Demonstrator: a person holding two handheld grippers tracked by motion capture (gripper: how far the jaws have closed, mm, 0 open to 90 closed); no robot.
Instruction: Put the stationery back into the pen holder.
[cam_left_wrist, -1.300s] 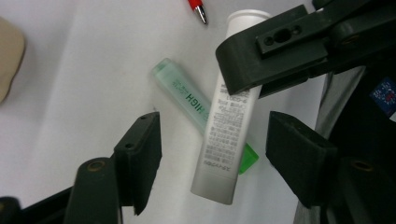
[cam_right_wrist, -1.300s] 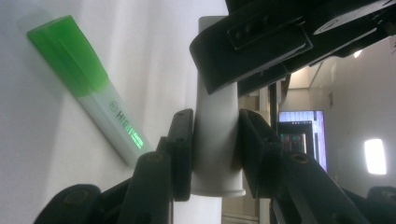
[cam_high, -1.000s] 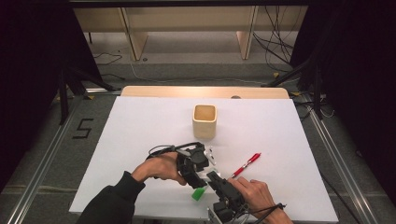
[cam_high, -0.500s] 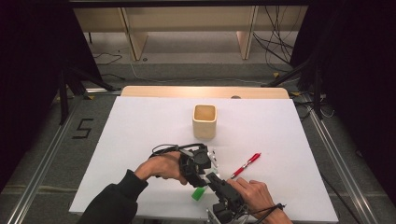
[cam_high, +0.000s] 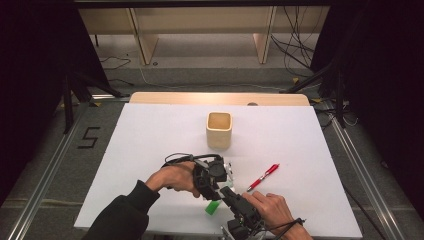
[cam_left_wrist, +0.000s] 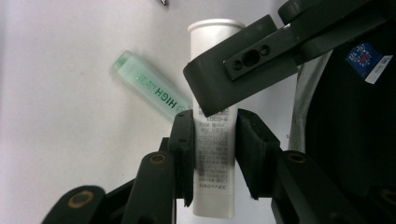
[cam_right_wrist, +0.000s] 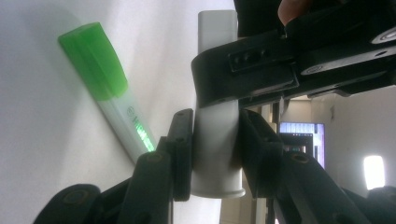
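A white tube (cam_left_wrist: 212, 46) with small print is held between both grippers near the table's front edge. My left gripper (cam_left_wrist: 215, 135) has just been closing, and its pads now press on the tube's printed lower part. My right gripper (cam_right_wrist: 212, 140) is shut on the same tube (cam_right_wrist: 215, 37) near its other end. Each gripper's jaw crosses the tube in the other's view. In the high view the left gripper (cam_high: 214, 176) and right gripper (cam_high: 231, 196) meet nose to nose. A green highlighter (cam_left_wrist: 152, 86) lies on the table right beside the tube, its green cap (cam_right_wrist: 95, 60) clear of the jaws.
A square wooden cup (cam_high: 219, 129) stands upright at mid-table, beyond the grippers. A red pen (cam_high: 263, 177) lies slanted on the white tabletop (cam_high: 150, 140) to their right. The green highlighter cap (cam_high: 213, 207) shows between the two hands, close to the table's front edge.
Both hands stay where they were. The cup, pen and highlighter have not moved.
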